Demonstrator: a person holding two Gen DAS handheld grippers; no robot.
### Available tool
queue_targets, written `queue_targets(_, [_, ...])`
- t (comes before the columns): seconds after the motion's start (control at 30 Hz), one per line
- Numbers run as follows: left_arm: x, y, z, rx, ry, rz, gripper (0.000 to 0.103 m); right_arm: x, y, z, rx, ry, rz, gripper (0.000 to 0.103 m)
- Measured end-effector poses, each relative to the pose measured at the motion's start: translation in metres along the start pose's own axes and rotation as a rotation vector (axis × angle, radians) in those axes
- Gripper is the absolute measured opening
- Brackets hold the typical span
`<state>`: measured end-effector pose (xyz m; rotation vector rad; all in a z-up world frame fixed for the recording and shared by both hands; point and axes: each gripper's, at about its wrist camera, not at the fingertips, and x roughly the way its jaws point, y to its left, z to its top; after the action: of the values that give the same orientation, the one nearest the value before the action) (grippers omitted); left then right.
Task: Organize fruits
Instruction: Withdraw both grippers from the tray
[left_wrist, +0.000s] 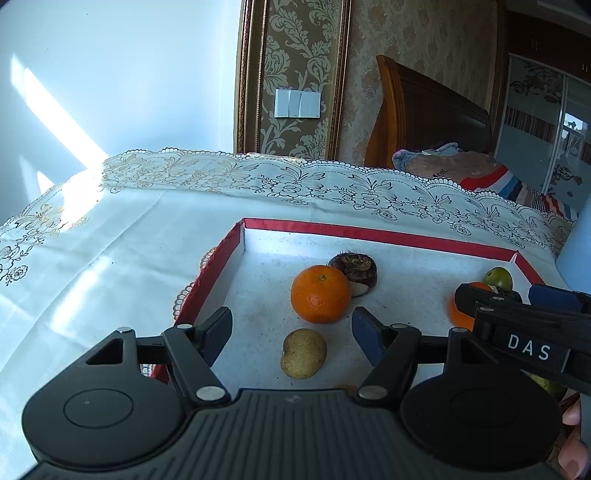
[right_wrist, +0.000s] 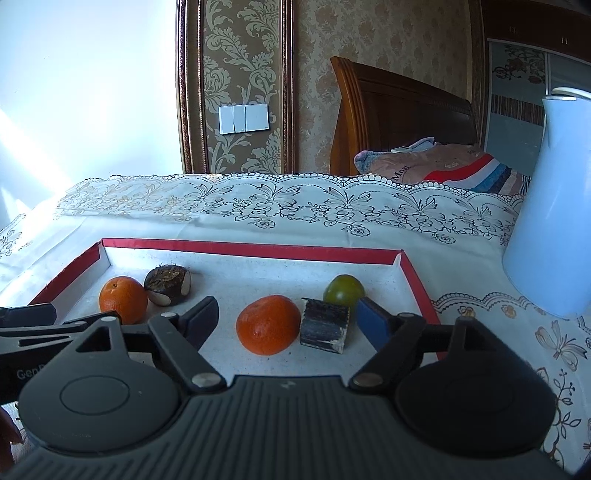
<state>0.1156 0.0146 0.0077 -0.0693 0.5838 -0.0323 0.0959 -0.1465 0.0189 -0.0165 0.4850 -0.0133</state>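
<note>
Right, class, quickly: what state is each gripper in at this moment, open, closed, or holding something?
Left gripper: open, holding nothing, above the red-rimmed tray.
Right gripper: open, holding nothing, with an orange lying between its fingers.

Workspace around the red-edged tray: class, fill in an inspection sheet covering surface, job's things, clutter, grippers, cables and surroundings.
Surface: table under a white lace tablecloth.
Job's things: red-edged tray holding two oranges, green fruit, yellowish fruit, dark brown fruit.
Clutter: dark block in the tray; pale blue jug beside it.
Grippers: left gripper and right gripper open, holding nothing.
Cables: nothing seen.
Surroundings: wooden headboard, bedding, wall switch.
</note>
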Motion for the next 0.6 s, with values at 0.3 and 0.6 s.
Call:
queue_targets(0.3, [-0.016, 0.000, -0.003, 0.017, -0.042, -0.005, 0.071, -0.010, -0.004, -0.001, 0.013, -0.005, 0.006, 0.088])
queue_targets(0.6, [-0.032, -0.010, -0.010, 0.079, -0.070, -0.035, 0.076, -0.019, -0.009, -0.007, 0.021, 0.006, 0.001, 0.091])
